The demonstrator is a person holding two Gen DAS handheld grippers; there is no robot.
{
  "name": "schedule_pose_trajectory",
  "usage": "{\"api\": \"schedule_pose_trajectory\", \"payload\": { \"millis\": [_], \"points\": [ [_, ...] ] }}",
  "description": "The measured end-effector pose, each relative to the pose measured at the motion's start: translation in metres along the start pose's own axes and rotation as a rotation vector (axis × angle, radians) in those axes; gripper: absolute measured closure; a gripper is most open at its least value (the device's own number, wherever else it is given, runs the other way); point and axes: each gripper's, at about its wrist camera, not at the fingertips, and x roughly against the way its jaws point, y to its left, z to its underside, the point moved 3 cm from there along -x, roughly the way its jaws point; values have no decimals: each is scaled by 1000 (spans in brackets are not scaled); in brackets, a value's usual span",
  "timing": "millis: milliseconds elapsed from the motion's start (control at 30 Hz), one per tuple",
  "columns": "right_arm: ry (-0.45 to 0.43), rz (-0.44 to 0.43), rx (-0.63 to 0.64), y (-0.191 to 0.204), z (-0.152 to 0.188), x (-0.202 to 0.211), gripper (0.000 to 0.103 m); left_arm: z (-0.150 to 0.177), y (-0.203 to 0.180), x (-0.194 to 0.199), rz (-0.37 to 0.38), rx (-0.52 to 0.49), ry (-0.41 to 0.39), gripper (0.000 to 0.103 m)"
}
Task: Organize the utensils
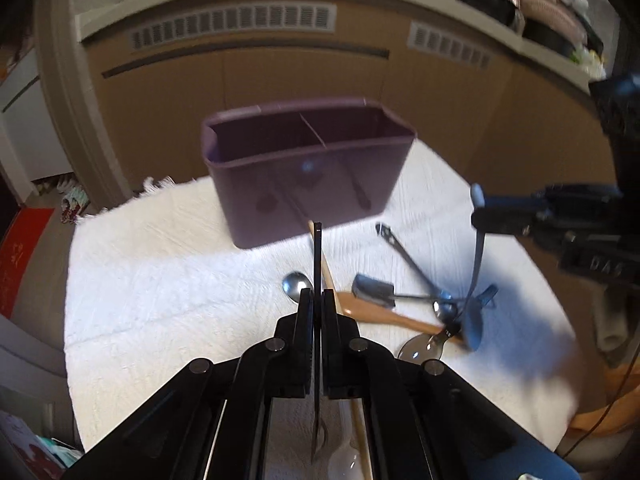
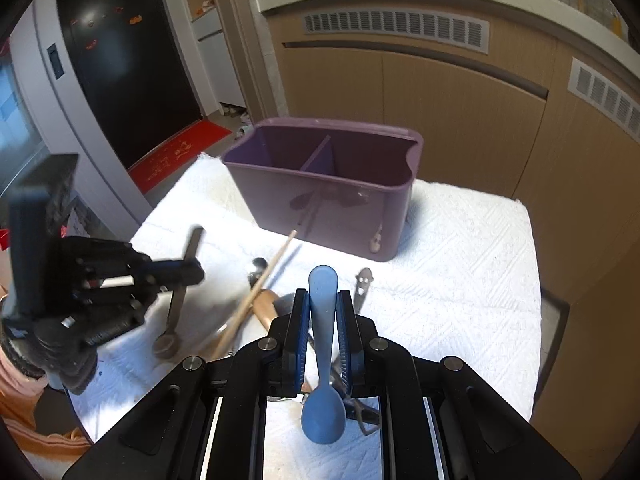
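Utensils, most loose in a heap on the white cloth at lower centre of both views: wooden spoon, metal spoons, a small spatula. Purple caddy stands upper centre, two compartments split by a divider, both apparently empty as far as we can see. Our left gripper is clamped on a thin dark utensil, edge-on; probably a fork, tines blurred. Our right gripper pinches a blue spoon by its handle, bowl hanging toward the camera. We judge this the carry step, both pieces lifted. Next: bring each over the caddy rim, choose a compartment, tip upright, let go.
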Motion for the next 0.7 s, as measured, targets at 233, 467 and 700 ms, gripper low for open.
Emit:
{"api": "schedule_pose_trajectory", "payload": {
  "millis": [233, 467, 700],
  "points": [
    [-89, 15, 34, 16, -2, 28, 89, -10, 7, 43, -18, 68, -145, 101],
    [-193, 62, 87, 35, -19, 67, 89, -33, -1, 88, -48, 40, -273, 101],
    [-291, 112, 135, 43, -58, 107, 89, -86, -9, 125, -85, -35, -384, 101]
  ]
}}
